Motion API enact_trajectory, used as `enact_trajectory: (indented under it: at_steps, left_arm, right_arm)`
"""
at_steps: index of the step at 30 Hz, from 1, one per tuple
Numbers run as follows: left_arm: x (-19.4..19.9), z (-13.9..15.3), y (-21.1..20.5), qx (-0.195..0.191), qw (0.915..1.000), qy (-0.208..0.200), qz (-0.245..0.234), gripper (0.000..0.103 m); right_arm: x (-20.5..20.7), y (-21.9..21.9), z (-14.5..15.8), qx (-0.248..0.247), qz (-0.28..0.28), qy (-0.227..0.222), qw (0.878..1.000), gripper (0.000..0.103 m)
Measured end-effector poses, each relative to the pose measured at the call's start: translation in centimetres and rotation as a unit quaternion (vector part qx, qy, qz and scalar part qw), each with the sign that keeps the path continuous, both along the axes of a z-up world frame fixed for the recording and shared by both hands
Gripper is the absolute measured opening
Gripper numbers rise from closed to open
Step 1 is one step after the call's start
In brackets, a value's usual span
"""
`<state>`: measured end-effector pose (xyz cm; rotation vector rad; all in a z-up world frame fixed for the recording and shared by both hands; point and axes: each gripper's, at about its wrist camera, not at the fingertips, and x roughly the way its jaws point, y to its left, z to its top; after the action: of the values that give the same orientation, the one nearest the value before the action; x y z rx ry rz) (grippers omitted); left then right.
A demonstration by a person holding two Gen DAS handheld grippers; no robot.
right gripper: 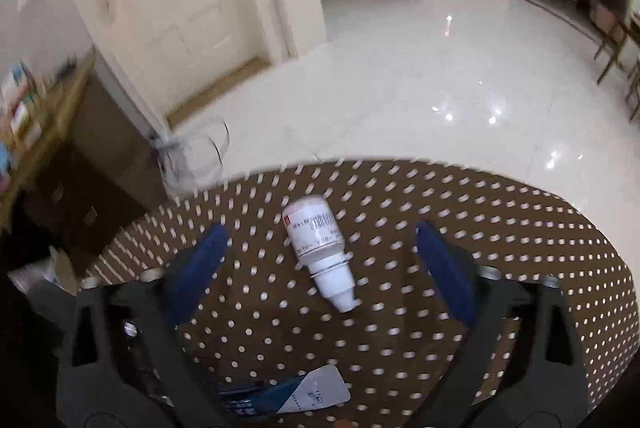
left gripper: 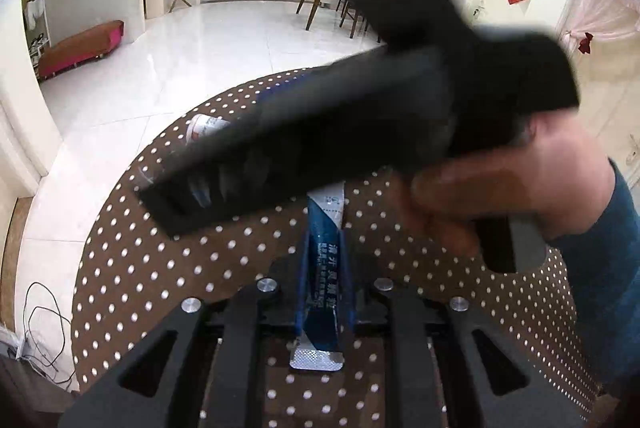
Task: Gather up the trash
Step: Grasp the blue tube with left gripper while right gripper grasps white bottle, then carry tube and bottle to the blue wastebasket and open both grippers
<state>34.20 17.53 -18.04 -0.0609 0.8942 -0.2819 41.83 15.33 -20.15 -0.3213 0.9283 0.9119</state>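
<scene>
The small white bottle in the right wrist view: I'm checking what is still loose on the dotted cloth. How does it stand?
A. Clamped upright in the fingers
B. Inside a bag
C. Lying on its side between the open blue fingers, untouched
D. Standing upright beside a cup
C: the small white bottle lies on its side on the dotted cloth, clear of both fingers of the right gripper, which stand wide apart.

Indoor light, fairly bright. Glare spots on glossy white floor point(right gripper: 460, 80). Fisheye bending, dark vignette at corners. Right wrist view motion-smeared; dots on tablecloth point(right gripper: 400, 328) streaked.
</scene>
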Motion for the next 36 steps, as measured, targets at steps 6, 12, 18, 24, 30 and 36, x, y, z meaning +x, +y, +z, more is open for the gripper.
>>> enact_trajectory:
  at_steps: [6, 12, 18, 24, 30, 36]
  left_arm:
    - [-0.4, 0.2, -0.2, 0.004, 0.9999, -0.006, 0.008, 0.014]
    - [-3.2, -0.3, -2.1, -0.002, 0.9999, -0.011, 0.007, 0.013]
    - [-4.7, 1.6, -6.2, -0.004, 0.9994, -0.029, -0.017, 0.013]
    - [-6.2, 4.1, -12.2, -0.016, 0.997, -0.057, -0.051, 0.013]
    - [-7.9, 5.6, -20.6, -0.031, 0.9924, -0.077, -0.091, 0.013]
    - [-9.8, 6.4, -28.8, -0.052, 0.9867, -0.088, -0.127, 0.013]
  right_arm:
    - [-1.0, -1.7, -0.5, -0.004, -0.021, -0.016, 1.0, 0.024]
    - [-2.7, -8.1, 0.3, 0.018, -0.078, -0.017, 0.997, 0.024]
    - [-5.3, -17.8, 2.9, 0.045, -0.15, -0.03, 0.987, 0.024]
    - [-9.0, -28.5, 5.5, 0.082, -0.223, -0.054, 0.97, 0.024]
    - [-13.9, -37.5, 7.8, 0.112, -0.286, -0.078, 0.948, 0.024]
    - [-18.9, -46.9, 9.3, 0.135, -0.353, -0.099, 0.921, 0.024]
